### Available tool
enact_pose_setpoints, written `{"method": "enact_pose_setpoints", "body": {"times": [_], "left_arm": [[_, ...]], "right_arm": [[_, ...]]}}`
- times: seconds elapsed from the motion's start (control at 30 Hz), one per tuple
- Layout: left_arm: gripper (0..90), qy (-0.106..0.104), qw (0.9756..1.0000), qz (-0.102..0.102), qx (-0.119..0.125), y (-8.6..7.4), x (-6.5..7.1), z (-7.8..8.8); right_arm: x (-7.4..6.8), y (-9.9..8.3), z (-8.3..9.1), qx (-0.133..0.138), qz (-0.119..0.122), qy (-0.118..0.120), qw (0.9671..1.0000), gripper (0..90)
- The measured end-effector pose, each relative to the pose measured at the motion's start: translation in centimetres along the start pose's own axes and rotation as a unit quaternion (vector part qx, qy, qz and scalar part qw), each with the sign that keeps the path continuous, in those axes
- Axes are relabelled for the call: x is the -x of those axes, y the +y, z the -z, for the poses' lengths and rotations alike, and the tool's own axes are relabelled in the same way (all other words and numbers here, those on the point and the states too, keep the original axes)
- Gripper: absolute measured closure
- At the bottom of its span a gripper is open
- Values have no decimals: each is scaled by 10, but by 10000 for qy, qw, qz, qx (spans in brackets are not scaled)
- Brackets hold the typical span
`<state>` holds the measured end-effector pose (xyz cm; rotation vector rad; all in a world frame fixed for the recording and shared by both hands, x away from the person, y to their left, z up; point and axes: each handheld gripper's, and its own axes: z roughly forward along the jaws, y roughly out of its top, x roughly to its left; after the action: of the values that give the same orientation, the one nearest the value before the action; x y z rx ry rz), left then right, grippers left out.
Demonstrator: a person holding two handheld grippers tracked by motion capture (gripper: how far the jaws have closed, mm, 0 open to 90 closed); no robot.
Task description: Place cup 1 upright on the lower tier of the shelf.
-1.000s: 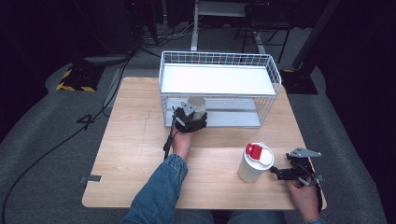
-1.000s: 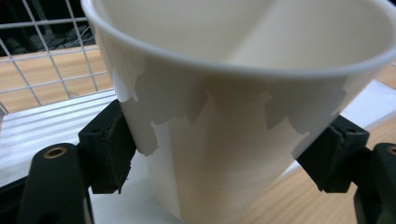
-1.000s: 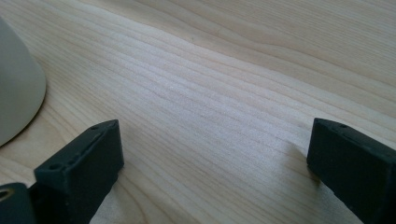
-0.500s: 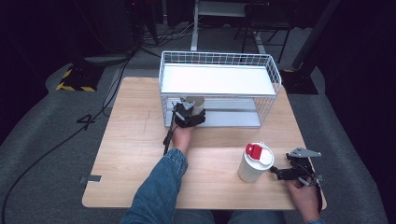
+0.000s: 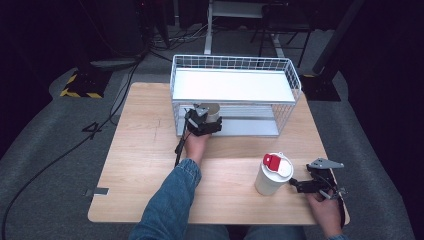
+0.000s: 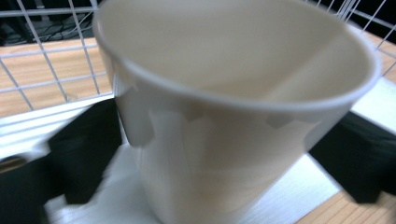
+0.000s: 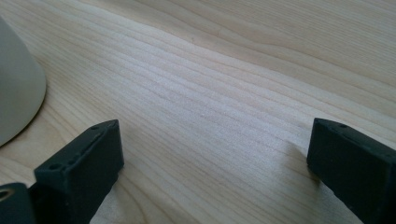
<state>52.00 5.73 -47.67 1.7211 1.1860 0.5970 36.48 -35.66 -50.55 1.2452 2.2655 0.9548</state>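
An open cream paper cup [image 5: 214, 111] stands on the lower shelf of the white wire rack [image 5: 235, 85], at its front left. My left gripper [image 5: 205, 122] reaches in around it. In the left gripper view the cup [image 6: 224, 116] sits between the two black jaws. They have just been opening and stand a little off its sides. A white cup with a red-and-white lid [image 5: 272, 175] stands on the table at front right. My right gripper [image 5: 300, 185] lies open just right of it. Its jaws [image 7: 215, 158] are wide over bare wood, with the cup's wall [image 7: 16, 93] at the left edge.
The rack has an upper white shelf and wire walls around the lower one. The wooden table [image 5: 145, 140] stretches bare to the left of the rack. Cables and a black-and-yellow block [image 5: 80, 87] lie on the grey floor beyond.
The left hand has edged slightly forward toward the rack, with the paper cup at its jaws. The right hand and the lidded cup have stayed in place.
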Motion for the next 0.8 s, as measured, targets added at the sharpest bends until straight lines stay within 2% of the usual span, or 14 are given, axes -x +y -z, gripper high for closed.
{"method": "enact_pose_setpoints", "body": {"times": [0.13, 0.4, 0.5, 0.6, 0.8], "left_arm": [[0, -75, 10000, -23, -16, 4, -1, 4], [0, -75, 9999, -127, 9, 7, -1, 17], [0, -117, 9998, -125, 52, 8, 0, 25], [0, -165, 9998, -32, -61, 7, 0, 33], [1, -200, 9998, -11, 25, 3, 2, 46]], "right_arm": [[0, 0, 0, 0, 0, 0, 10000, 40], [0, 0, 0, -2, -1, 1, 10000, 40], [0, 0, 0, -2, 0, 0, 10000, 40], [0, 0, 0, -2, 0, 1, 10000, 40], [0, 0, 0, -2, -1, 1, 10000, 39]]}}
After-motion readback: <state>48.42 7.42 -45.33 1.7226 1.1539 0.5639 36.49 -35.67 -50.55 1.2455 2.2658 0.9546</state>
